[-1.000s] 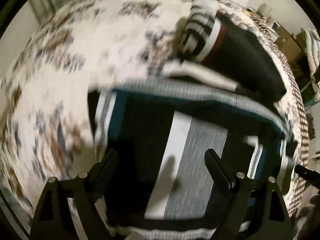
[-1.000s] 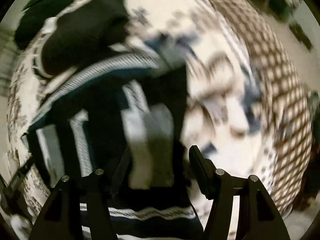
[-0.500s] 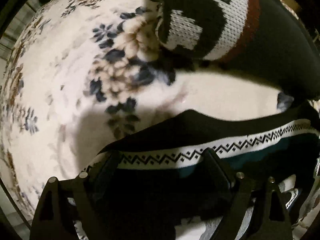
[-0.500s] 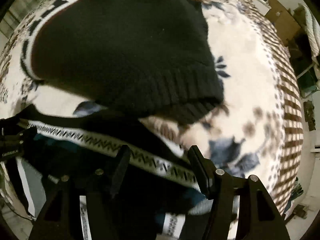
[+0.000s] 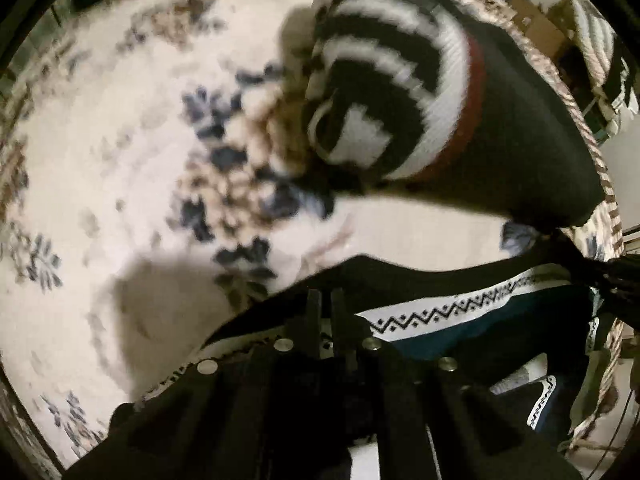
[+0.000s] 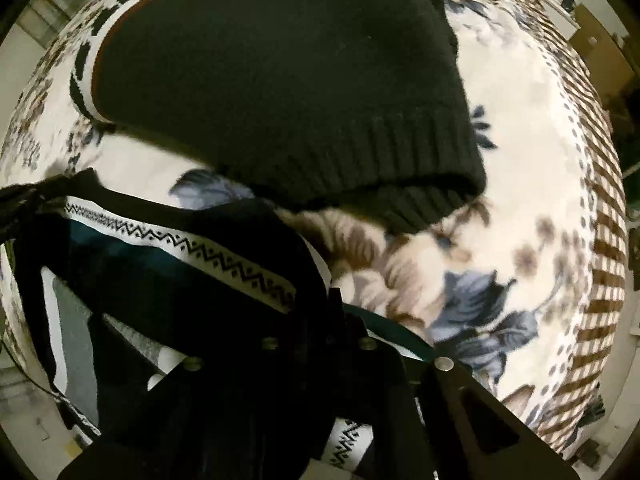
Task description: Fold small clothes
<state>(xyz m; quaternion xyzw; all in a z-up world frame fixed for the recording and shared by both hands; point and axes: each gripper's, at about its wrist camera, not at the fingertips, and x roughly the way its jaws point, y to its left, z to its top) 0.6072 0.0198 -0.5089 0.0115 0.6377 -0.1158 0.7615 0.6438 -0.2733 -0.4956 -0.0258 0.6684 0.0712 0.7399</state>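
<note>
A small dark garment (image 5: 460, 312) with a white zigzag band, teal and grey-white stripes lies on a floral blanket (image 5: 120, 160); it also shows in the right wrist view (image 6: 180, 248). My left gripper (image 5: 325, 304) is shut on its far black edge at the left end. My right gripper (image 6: 335, 300) is shut on the same edge at the right end. A folded black knit sweater (image 6: 280, 80) with a black-and-white patterned part (image 5: 380, 80) lies just beyond.
The floral blanket (image 6: 500, 240) has a brown checked border (image 6: 600, 240) at the right. Boxes and furniture (image 5: 540, 28) stand past the blanket's far right edge.
Both grippers have moved to the garment's far edge and closed on it; they were open half a second ago. The black sweater now looms closer.
</note>
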